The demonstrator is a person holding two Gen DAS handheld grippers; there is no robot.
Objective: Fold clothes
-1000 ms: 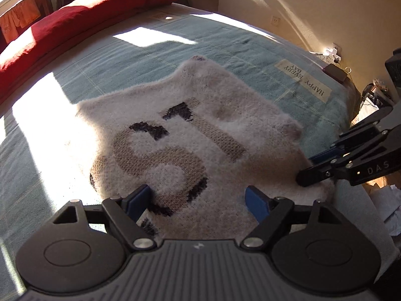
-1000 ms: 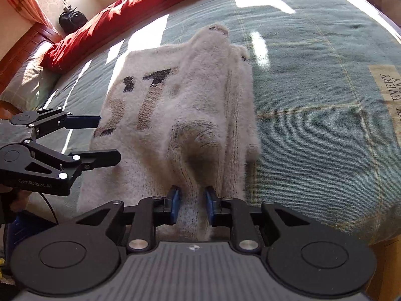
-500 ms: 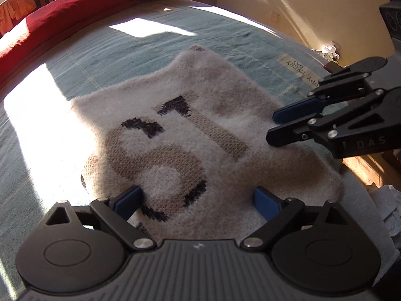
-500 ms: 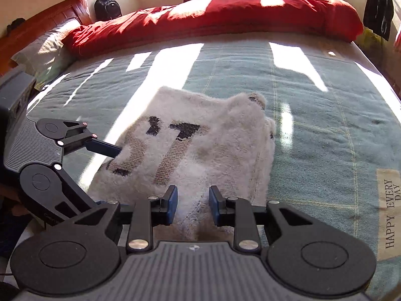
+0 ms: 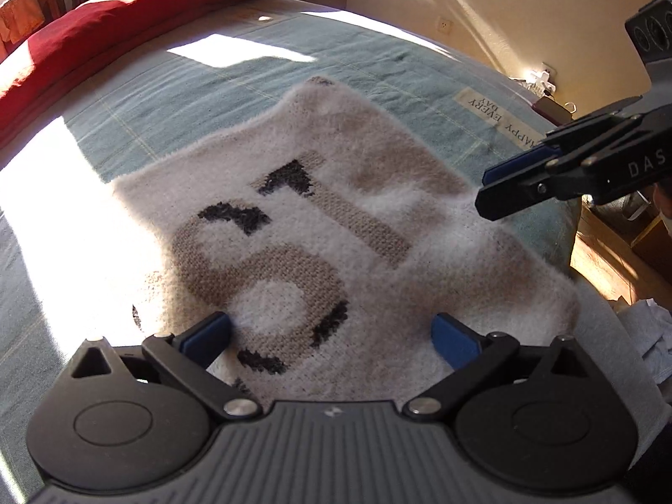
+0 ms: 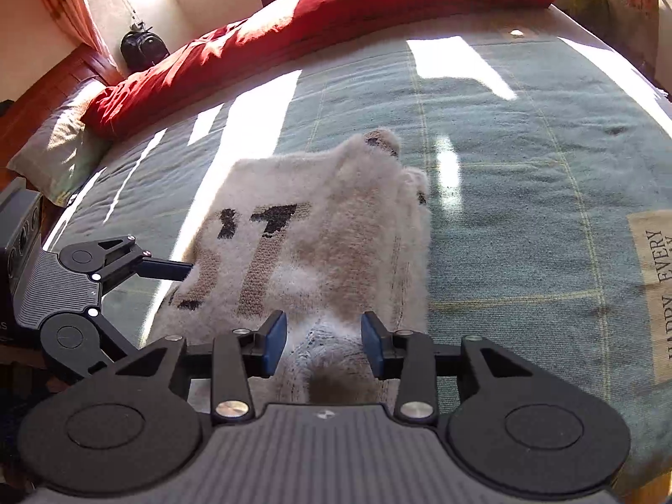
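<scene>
Fuzzy white sweater (image 5: 319, 227): folded, flat on bed (image 5: 201, 84). Left claw (image 5: 332, 332): wide open, empty. Right claw (image 6: 323, 342): jaws just opening, fabric between, unpinched. Step: release after fold. Next, likely: regrasp for further fold.

A bed (image 6: 525, 176) with a blue-green cover carries a folded fuzzy white sweater (image 5: 319, 227) near, a red duvet (image 6: 336, 12) far.

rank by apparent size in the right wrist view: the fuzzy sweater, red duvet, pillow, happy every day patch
1. Red duvet and sweater: look about alike; the sweater is nearer, so unsure.
2. Pillow
3. Patch, partly cut off.
</scene>
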